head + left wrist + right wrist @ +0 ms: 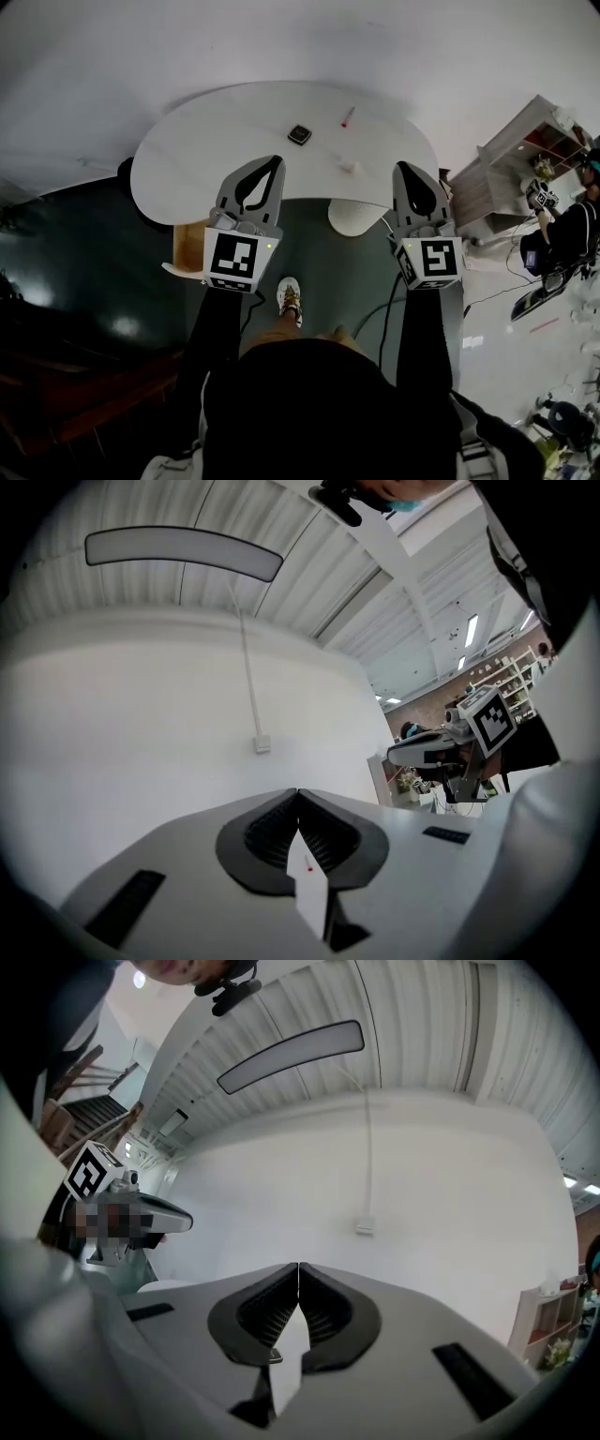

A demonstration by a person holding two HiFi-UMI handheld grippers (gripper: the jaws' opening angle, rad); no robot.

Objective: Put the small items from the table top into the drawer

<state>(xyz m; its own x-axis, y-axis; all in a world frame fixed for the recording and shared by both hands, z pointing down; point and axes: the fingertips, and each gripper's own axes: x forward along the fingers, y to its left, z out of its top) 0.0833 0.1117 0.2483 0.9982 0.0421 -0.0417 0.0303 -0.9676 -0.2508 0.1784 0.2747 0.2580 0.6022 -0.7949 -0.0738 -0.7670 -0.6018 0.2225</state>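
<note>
A white curved table point(187, 159) stands ahead of me in the head view. On it lie a small black square item point(299, 134), a red pen point(347, 117) and a small white item point(351, 167). My left gripper point(274, 163) is held level over the table's near edge, jaws shut and empty point(298, 794). My right gripper point(404, 170) reaches the table's right near edge, also shut with nothing in it point(298, 1267). A wooden drawer point(188, 249) shows under the table's left side, partly hidden by the left gripper.
A round white stool point(357, 216) sits below the table between the grippers. A wooden shelf unit point(511, 164) and another person point(565, 230) are at the right. Dark stairs point(84, 394) are at the lower left. A white wall point(141, 724) fills both gripper views.
</note>
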